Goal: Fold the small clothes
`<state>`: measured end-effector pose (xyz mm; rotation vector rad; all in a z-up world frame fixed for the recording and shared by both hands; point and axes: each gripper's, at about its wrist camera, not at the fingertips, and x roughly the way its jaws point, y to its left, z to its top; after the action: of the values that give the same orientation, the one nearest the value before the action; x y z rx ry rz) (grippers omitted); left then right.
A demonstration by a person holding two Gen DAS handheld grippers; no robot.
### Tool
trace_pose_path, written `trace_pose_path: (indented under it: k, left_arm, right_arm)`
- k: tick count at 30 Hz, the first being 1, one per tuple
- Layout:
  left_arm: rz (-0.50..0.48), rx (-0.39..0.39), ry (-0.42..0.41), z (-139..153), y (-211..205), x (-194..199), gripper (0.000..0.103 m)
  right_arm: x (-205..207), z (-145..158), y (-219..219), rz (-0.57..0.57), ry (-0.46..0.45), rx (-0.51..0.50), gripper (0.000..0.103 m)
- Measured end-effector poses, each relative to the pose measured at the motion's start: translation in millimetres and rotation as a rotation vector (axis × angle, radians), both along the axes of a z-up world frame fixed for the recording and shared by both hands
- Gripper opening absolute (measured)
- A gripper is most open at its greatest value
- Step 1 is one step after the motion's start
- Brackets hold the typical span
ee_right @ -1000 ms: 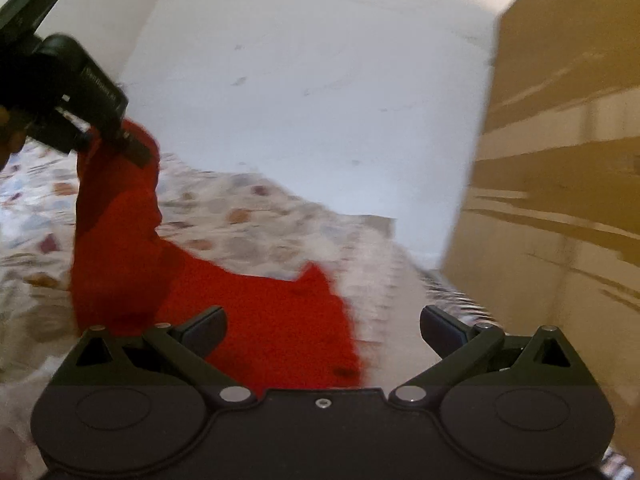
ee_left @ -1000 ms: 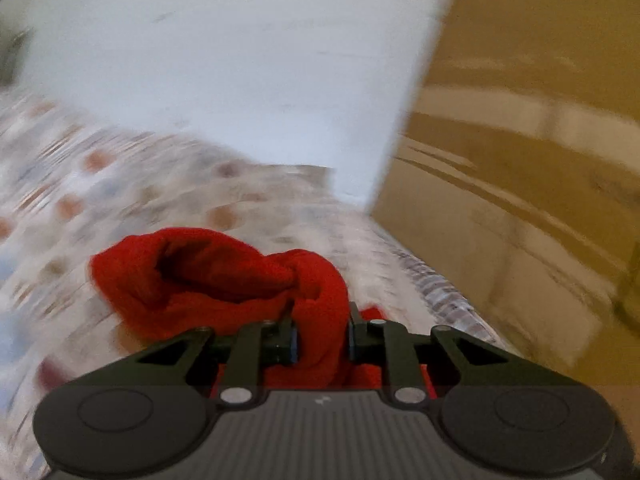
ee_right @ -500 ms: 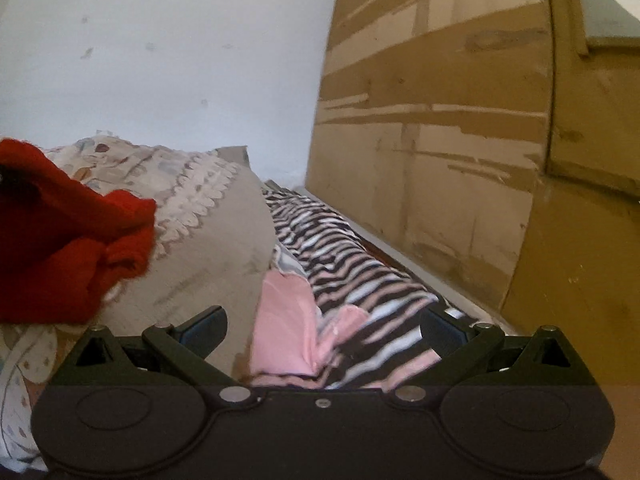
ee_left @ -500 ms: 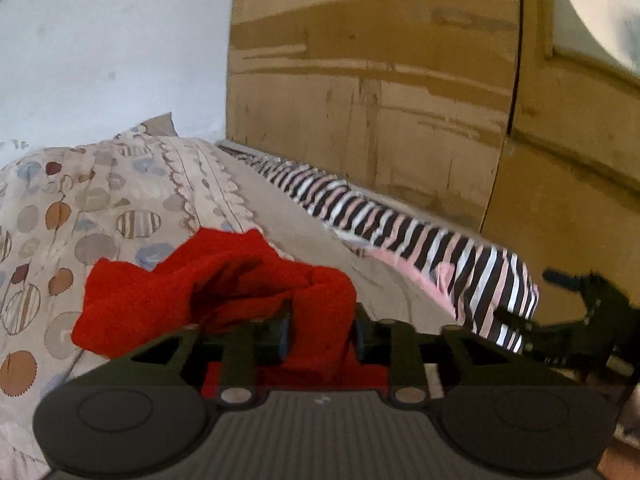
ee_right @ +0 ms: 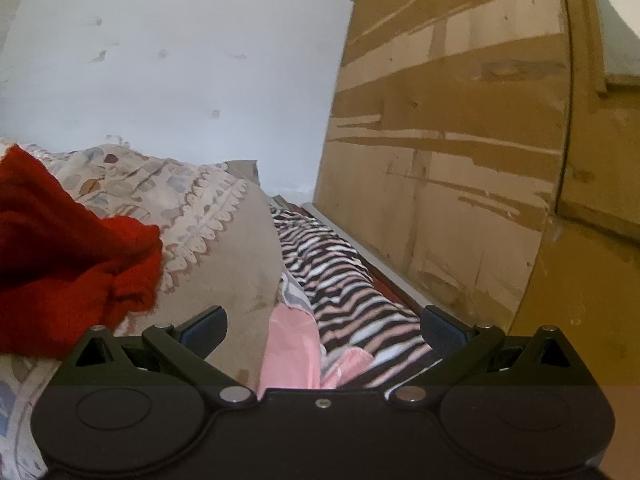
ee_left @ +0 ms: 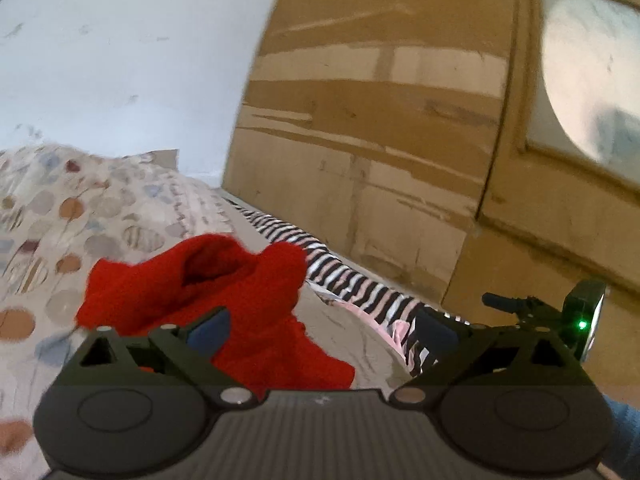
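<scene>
A: Item one, left gripper (ee_left: 322,330). Condition?

B: Jaws spread wide, nothing between them. The left finger's pad (ee_left: 208,330) stands in front of the red garment (ee_left: 208,292); whether it touches the cloth cannot be told.

A: Item two, right gripper (ee_right: 322,328)?

B: Likewise parted wide and empty. It hangs over the bed's right edge, with the pink cloth (ee_right: 292,354) and the striped fabric (ee_right: 344,280) showing between its fingers. In the left wrist view its body appears low at the right, with a green light lit.

A: Item three, the red garment. Location and state?

B: One piece, knitted-looking, bunched in a loose heap with a hollow fold on top. It lies on the patterned bedspread (ee_left: 60,208), just ahead of the left gripper. In the right wrist view it fills the left edge, resting on the same cover, apart from the right gripper's fingers.

A: Item four, bedding?

B: Bedspread pale with round blotches in brown, blue and grey, and a scalloped border. Beside that border, a plain beige strip (ee_right: 236,264). Next right, the pink cloth, crumpled, touching the striped fabric, which is black, white and pink and runs along the bed's far side.

A: Item five, surroundings?

B: White wall (ee_right: 180,60) behind the bed, lightly marked. Brown wooden panel (ee_right: 440,160), scuffed with pale streaks, standing just beside the striped fabric.
</scene>
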<state>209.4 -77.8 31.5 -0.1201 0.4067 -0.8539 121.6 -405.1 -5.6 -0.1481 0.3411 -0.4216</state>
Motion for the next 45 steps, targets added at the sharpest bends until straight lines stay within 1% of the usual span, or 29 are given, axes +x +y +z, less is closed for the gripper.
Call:
trace_pose_path:
  k: [2, 4, 6, 7, 9, 11, 13, 16, 18, 20, 22, 24, 25, 26, 27, 28, 29, 30, 31, 32, 33, 34, 37, 39, 41, 42, 45]
  left_arm:
    - [0.065, -0.031, 0.033, -4, 20, -4, 0.102]
    - [0.152, -0.051, 0.077, -10, 42, -5, 0.102]
    - [0.259, -0.029, 0.142, -17, 60, -2, 0.102]
    - [0.328, 0.000, 0.185, -22, 69, 1, 0.102]
    - [0.434, 0.044, 0.252, -32, 85, 8, 0.102]
    - [0.496, 0.051, 0.313, -42, 100, 15, 0.102]
    - [0.540, 0.027, 0.384, -52, 116, 20, 0.102]
    - [0.570, -0.023, 0.453, -63, 134, 25, 0.102]
    - [0.575, -0.033, 0.470, -67, 140, 26, 0.102]
    - [0.585, -0.023, 0.469, -70, 141, 27, 0.102]
    - [0.590, -0.013, 0.465, -71, 142, 27, 0.102]
    - [0.586, -0.012, 0.468, -72, 139, 24, 0.102]
    - [0.584, -0.012, 0.473, -73, 139, 25, 0.102]
    - [0.582, -0.011, 0.477, -74, 137, 25, 0.102]
    - [0.580, -0.010, 0.479, -73, 136, 24, 0.102]
    - [0.578, -0.009, 0.480, -73, 135, 25, 0.102]
    - [0.576, -0.007, 0.478, -73, 133, 25, 0.102]
    - [0.575, -0.004, 0.472, -72, 131, 25, 0.102]
    - [0.575, 0.001, 0.464, -71, 130, 25, 0.102]
    - [0.577, 0.009, 0.455, -69, 128, 25, 0.102]
    - [0.576, 0.019, 0.439, -67, 125, 25, 0.102]
    - [0.574, 0.027, 0.424, -65, 122, 27, 0.102]
    - [0.558, 0.029, 0.391, -56, 114, 35, 0.102]
    - [0.548, 0.010, 0.376, -49, 108, 43, 0.102]
    - [0.538, -0.009, 0.363, -41, 100, 54, 0.102]
    - [0.533, -0.015, 0.356, -37, 95, 59, 0.102]
    - [0.517, -0.022, 0.341, -25, 78, 81, 0.102]
  right_arm:
    - [4, 7, 6, 0.034, 0.005, -0.018, 0.102]
    - [11, 15, 14, 0.082, 0.012, -0.045, 0.102]
    - [21, 26, 24, 0.136, 0.012, -0.068, 0.102]
    - [26, 32, 30, 0.163, 0.009, -0.076, 0.102]
    - [36, 44, 43, 0.219, -0.002, -0.088, 0.102]
    - [49, 57, 61, 0.297, -0.010, -0.102, 0.102]
    - [63, 68, 82, 0.393, 0.004, -0.109, 0.102]
    - [91, 78, 120, 0.556, 0.094, -0.129, 0.102]
    - [108, 80, 144, 0.636, 0.120, -0.169, 0.102]
    - [124, 82, 166, 0.709, 0.141, -0.217, 0.102]
    - [143, 82, 184, 0.757, 0.195, -0.255, 0.102]
    - [164, 78, 201, 0.790, 0.268, -0.295, 0.100]
    - [172, 75, 208, 0.811, 0.308, -0.307, 0.094]
    - [182, 69, 215, 0.842, 0.360, -0.319, 0.085]
    - [190, 64, 222, 0.864, 0.407, -0.328, 0.079]
    - [198, 58, 227, 0.876, 0.452, -0.337, 0.064]
    - [201, 51, 230, 0.875, 0.490, -0.352, 0.045]
    - [206, 47, 231, 0.871, 0.522, -0.367, 0.037]
    - [207, 46, 228, 0.873, 0.531, -0.358, 0.031]
    - [209, 50, 223, 0.867, 0.520, -0.320, 0.030]
    - [210, 53, 216, 0.858, 0.504, -0.273, 0.025]
    - [211, 60, 206, 0.840, 0.479, -0.201, 0.023]
    - [209, 79, 166, 0.752, 0.358, 0.022, 0.021]
    - [202, 86, 132, 0.661, 0.263, 0.165, 0.020]
    - [194, 85, 99, 0.558, 0.175, 0.314, 0.020]
    - [186, 79, 81, 0.496, 0.130, 0.395, 0.020]
    - [167, 54, 39, 0.368, 0.052, 0.622, 0.019]
